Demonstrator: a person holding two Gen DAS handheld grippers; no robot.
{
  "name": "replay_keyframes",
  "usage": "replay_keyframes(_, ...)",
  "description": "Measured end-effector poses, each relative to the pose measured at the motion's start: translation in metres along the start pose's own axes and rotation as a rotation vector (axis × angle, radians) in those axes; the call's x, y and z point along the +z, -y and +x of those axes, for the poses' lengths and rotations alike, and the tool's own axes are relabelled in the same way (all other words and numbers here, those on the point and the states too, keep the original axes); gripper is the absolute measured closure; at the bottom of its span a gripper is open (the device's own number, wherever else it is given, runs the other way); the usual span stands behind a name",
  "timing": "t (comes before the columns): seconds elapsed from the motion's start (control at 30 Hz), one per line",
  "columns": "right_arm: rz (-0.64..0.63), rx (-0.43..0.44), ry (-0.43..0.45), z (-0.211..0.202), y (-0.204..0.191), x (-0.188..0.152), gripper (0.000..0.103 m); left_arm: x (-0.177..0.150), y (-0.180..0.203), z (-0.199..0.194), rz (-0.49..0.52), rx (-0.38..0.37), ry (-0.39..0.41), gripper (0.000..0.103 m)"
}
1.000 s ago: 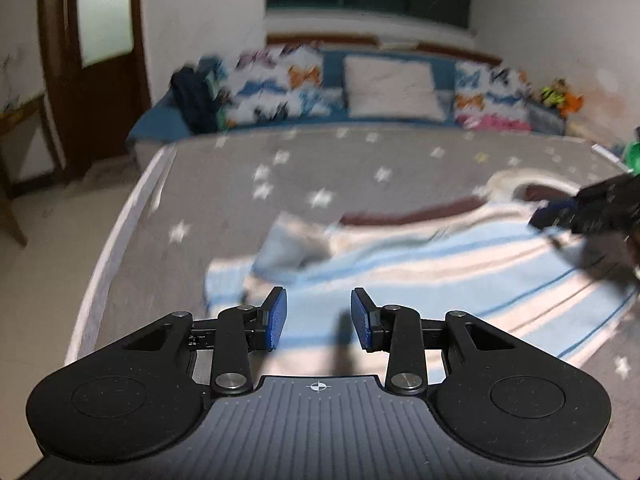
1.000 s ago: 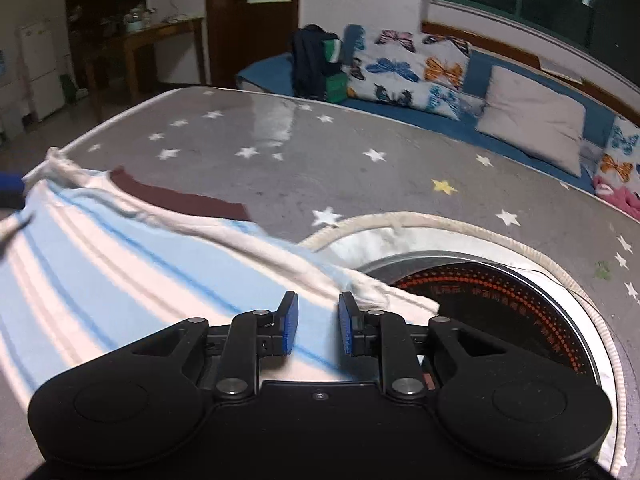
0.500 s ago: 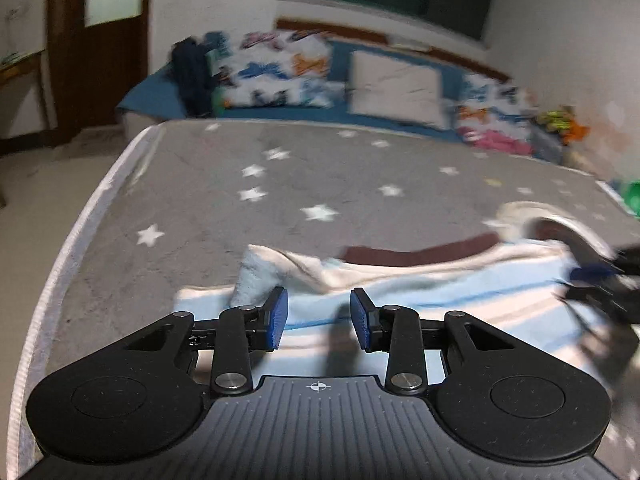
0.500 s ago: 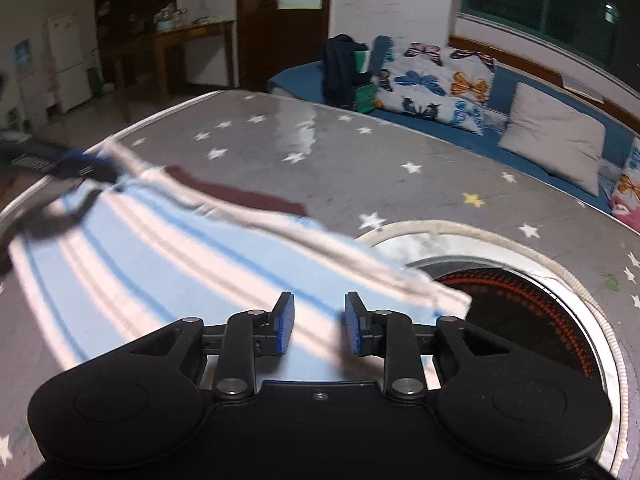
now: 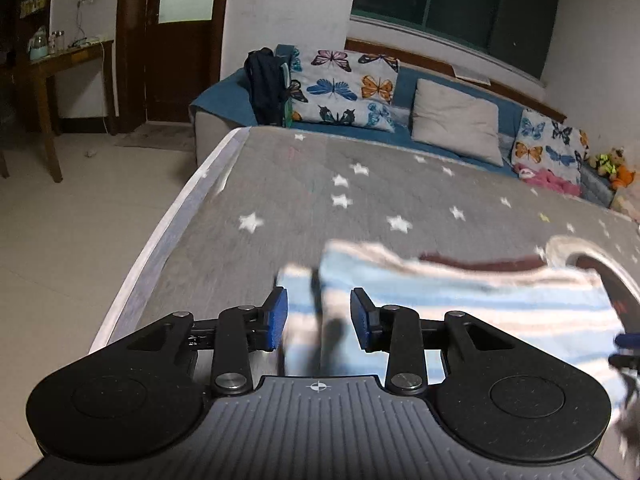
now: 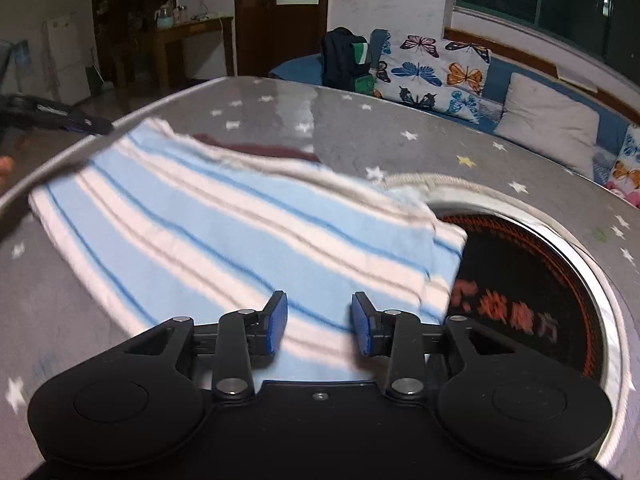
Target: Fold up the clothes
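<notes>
- Striped garment point(image 6: 224, 232), pale blue with white bands and thin darker blue lines, lies folded on the grey star-printed tabletop point(image 6: 420, 140), just ahead of the right claw point(image 6: 319, 324).
- Dark maroon trim point(image 6: 256, 150) shows along its far edge, beyond the claw.
- Its near right corner overlaps a round black inset point(image 6: 520, 280) in the tabletop, right of the right claw.
- Orange characters on that inset are too blurred to read.
- Right claw: blue pads apart and widening, over the cloth without pressing it.
- Left claw point(image 5: 318, 320): pads apart and opening, the garment's point(image 5: 460, 304) left end and a fold of cloth seen between them, not pinched.
- Left claw also appears at the far left of the right wrist view point(image 6: 60, 118), beyond the garment's corner.
</notes>
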State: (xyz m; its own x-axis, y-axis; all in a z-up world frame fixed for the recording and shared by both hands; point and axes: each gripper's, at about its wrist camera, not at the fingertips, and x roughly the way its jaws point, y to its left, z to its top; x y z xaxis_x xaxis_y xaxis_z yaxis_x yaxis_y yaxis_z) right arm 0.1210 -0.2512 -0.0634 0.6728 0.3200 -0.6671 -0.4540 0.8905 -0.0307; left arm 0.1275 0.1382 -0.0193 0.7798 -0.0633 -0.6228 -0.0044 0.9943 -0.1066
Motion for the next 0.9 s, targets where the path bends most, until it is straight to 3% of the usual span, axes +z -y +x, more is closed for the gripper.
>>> replay_keyframes(0.13, 0.048, -0.018, 0.036, -0.019, 0.003, -0.001, 0.061, -0.02, 0.007, -0.012, 0.021, 0.048, -0.01, 0.061)
replay_keyframes(0.43, 0.094, -0.051, 0.033, -0.027, 0.001, -0.018, 0.05, -0.041, 0.002, -0.014, -0.068, 0.022, -0.043, 0.046)
replay_keyframes(0.6, 0.166, -0.067, 0.035, -0.031, 0.009, -0.026, 0.039, -0.044, 0.0, -0.018, -0.079, 0.018, -0.047, 0.045)
replay_keyframes(0.67, 0.227, -0.056, 0.031, -0.031, 0.015, -0.032, 0.038, -0.046, 0.001, -0.019, -0.073, 0.014, -0.043, 0.047)
replay_keyframes(0.77, 0.336, -0.015, 0.028, -0.031, 0.025, -0.038, 0.039, -0.047, 0.004, -0.019, -0.055, -0.002, -0.045, 0.062)
replay_keyframes(0.9, 0.319, 0.001, 0.037, -0.036, 0.02, -0.039, 0.06, -0.046, 0.006, -0.021, -0.059, -0.032, -0.056, 0.076)
